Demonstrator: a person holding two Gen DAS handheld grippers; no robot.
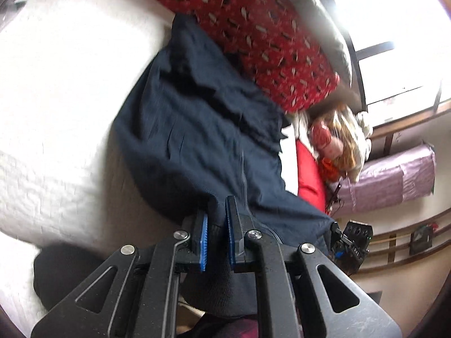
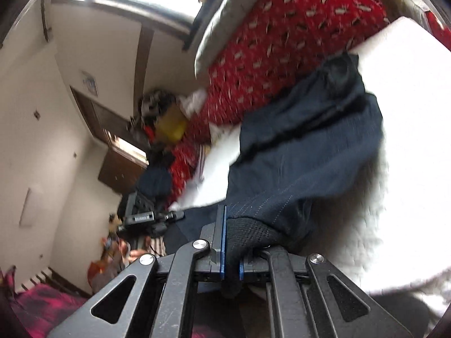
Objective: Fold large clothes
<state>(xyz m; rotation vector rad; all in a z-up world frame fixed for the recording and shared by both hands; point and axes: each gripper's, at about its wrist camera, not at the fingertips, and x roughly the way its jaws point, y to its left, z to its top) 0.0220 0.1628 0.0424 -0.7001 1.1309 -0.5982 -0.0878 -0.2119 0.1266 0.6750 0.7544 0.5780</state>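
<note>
A large dark navy garment point(image 1: 197, 140) lies crumpled on a white bed cover point(image 1: 64, 90), stretching away from both grippers. My left gripper point(image 1: 218, 219) is shut on its ribbed hem, with cloth between the blue pads point(image 1: 203, 242). My right gripper point(image 2: 232, 225) is shut on another part of the hem; the ribbed black fabric bulges out between its blue pads point(image 2: 223, 242). In the right wrist view the garment point(image 2: 304, 146) runs up toward the pillow. The other gripper shows in each view point(image 1: 352, 242) point(image 2: 143, 217).
A long red patterned pillow point(image 1: 262, 31) point(image 2: 282, 36) lies along the far edge of the bed, with a grey blanket point(image 1: 324, 25) behind it. A heap of clothes and toys point(image 1: 335, 140) sits at the bed's end. A pink covered rack point(image 1: 391, 174) stands by the window wall.
</note>
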